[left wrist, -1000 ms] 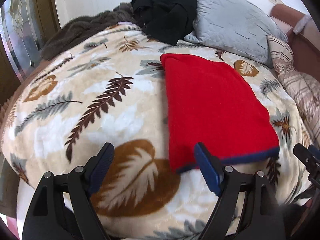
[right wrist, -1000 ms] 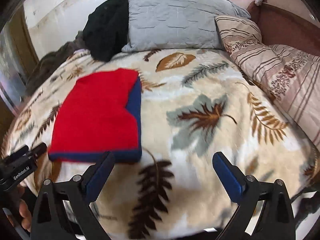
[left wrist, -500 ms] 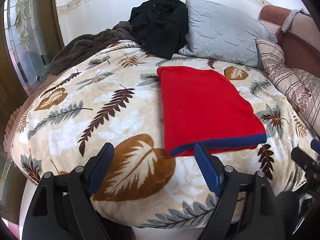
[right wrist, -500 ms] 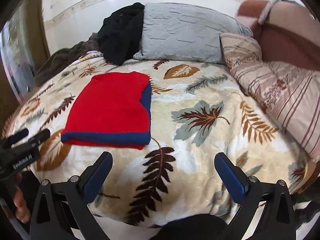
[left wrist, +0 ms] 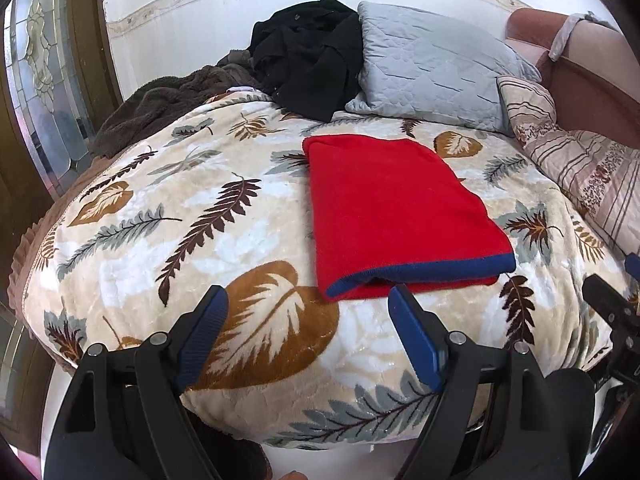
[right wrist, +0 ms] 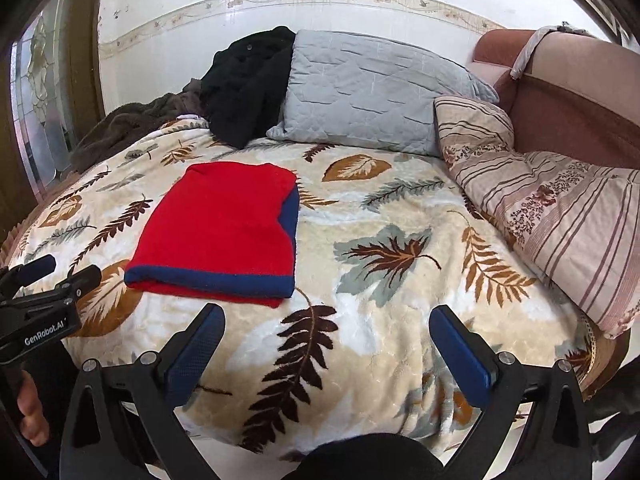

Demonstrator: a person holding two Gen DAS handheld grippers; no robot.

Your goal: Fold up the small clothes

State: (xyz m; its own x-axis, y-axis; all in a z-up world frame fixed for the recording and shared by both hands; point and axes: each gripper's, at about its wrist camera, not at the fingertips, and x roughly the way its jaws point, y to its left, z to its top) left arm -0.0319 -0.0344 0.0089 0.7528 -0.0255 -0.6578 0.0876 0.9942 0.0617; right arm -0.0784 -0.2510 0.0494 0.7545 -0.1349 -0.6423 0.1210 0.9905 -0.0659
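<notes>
Through the left wrist camera we see our left gripper (left wrist: 308,320) spread wide and empty at six o'clock, just short of the red knitted garment with navy-blue trim (left wrist: 396,208), which lies folded into a flat rectangle on the leaf-patterned plush blanket (left wrist: 160,240). Through the right wrist camera our right gripper (right wrist: 328,340) is likewise wide and holding nothing, the garment at ten o'clock well apart from it. We judge this piece folded; whether the black clothing heap (right wrist: 248,84) at twelve o'clock is next we cannot tell.
</notes>
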